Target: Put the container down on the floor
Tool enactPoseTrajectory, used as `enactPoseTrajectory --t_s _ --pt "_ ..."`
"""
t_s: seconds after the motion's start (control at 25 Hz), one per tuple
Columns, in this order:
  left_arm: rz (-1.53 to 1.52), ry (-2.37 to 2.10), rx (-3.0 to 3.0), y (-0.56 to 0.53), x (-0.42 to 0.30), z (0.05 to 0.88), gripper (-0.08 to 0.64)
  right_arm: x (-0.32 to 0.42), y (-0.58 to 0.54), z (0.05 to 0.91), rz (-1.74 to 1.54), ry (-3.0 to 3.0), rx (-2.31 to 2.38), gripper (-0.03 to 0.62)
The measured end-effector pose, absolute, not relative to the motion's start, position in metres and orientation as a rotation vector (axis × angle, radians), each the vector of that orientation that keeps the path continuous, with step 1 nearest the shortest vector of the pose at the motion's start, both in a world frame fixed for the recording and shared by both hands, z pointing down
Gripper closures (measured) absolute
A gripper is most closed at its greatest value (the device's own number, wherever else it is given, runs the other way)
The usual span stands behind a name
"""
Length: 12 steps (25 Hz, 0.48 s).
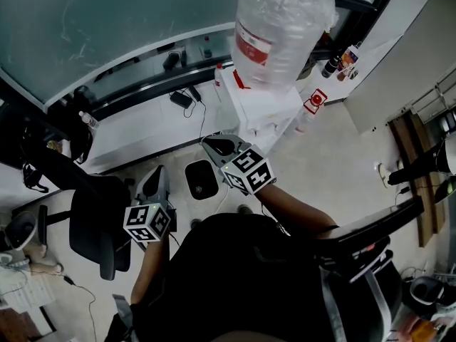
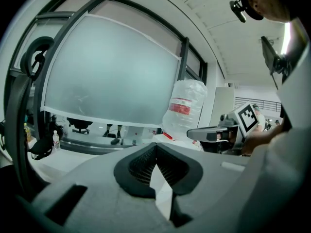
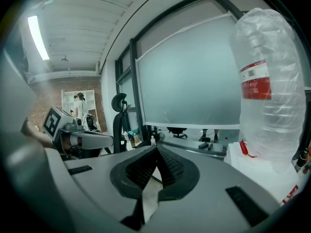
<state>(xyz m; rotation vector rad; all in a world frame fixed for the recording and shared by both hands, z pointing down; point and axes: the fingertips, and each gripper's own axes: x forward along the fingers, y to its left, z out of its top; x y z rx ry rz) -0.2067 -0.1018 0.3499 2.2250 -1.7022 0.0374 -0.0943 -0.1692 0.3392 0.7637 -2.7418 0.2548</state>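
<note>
- Left hand-held gripper: jaws pressed together, nothing between them.
- Right hand-held gripper: likewise closed and empty, held near the left one.
- Container, big, clear, red-labelled: up on a white stand, off the floor, ahead of both hand-held grippers, touched by neither.
- Black office chair at the left.

Container on stand, chair at left
</note>
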Motion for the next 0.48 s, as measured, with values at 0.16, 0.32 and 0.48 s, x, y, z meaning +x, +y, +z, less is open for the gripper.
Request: enactPoseTrajectory --t_s 0.16,0.32,0.48 --pt "0.042 -1.706 2.231 -0.105 -0.206 0.349 0.549 -0.096 -0.168 0.337 0.261 -2.75 0.757 0.584" --pt "0.029 -1.713 2.237 -0.111 -0.205 0.345 0.549 -0.095 -0.171 0.33 0.259 -2.765 0.765 0.584" --pt "0.025 -1.711 2.236 -0.114 -0.206 0.345 0.549 -0.095 -0.174 0.328 0.261 -2.775 0.769 0.584"
